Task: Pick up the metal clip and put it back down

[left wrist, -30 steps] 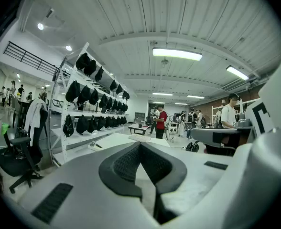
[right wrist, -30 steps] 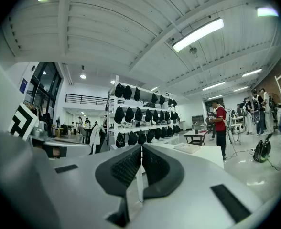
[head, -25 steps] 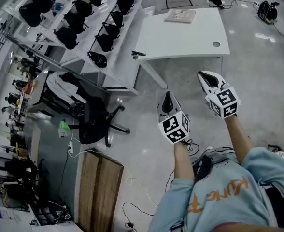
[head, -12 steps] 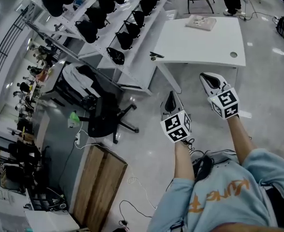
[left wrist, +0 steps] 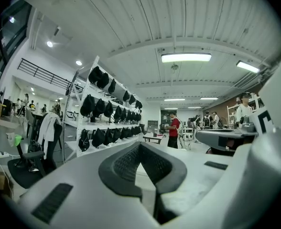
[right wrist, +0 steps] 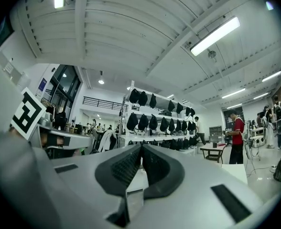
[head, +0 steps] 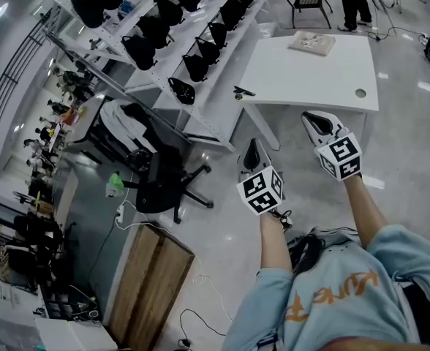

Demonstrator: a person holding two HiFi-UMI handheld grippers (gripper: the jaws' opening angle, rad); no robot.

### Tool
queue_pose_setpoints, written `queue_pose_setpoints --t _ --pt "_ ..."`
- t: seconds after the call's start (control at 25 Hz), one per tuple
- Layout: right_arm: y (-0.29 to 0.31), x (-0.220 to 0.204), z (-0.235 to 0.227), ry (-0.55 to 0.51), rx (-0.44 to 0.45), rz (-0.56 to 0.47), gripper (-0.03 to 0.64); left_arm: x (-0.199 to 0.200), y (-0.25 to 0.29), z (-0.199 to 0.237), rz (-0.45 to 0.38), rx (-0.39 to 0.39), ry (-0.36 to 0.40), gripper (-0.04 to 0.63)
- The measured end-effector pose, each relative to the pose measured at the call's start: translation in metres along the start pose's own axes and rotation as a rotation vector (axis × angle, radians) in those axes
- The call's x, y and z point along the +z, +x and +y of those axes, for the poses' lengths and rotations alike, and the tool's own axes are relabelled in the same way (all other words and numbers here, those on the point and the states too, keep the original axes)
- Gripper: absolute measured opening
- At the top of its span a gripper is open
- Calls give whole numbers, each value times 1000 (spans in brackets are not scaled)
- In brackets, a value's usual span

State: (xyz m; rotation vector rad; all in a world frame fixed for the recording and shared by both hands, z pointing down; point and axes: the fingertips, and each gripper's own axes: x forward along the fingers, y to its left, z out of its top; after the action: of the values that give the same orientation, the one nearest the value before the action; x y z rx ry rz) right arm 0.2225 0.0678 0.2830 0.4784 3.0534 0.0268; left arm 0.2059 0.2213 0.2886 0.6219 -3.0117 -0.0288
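Looks like nothing's started yet. One small dark thing, probably the metal clip (head: 244, 92), sits at the left edge of the one white table (head: 325, 72). Two tongs, both short of that table: left gripper (head: 254, 146) closed on nothing, right gripper (head: 310, 117) pinched together, empty too. Pickup and put-down both left.

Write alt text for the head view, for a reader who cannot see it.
From above, a person holds the left gripper and right gripper, both shut and empty, near a white table with a small dark object at its corner.
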Motion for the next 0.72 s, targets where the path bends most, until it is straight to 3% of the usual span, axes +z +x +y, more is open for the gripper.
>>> queue_pose_setpoints --t 0.36,0.72 --pt "44 -5 -12 -18 -24 -4 34 5 46 32 -21 -18 0 9" --pt "133 -31 -24 -59 -30 65 34 -19 133 78 6 -44 -79 9"
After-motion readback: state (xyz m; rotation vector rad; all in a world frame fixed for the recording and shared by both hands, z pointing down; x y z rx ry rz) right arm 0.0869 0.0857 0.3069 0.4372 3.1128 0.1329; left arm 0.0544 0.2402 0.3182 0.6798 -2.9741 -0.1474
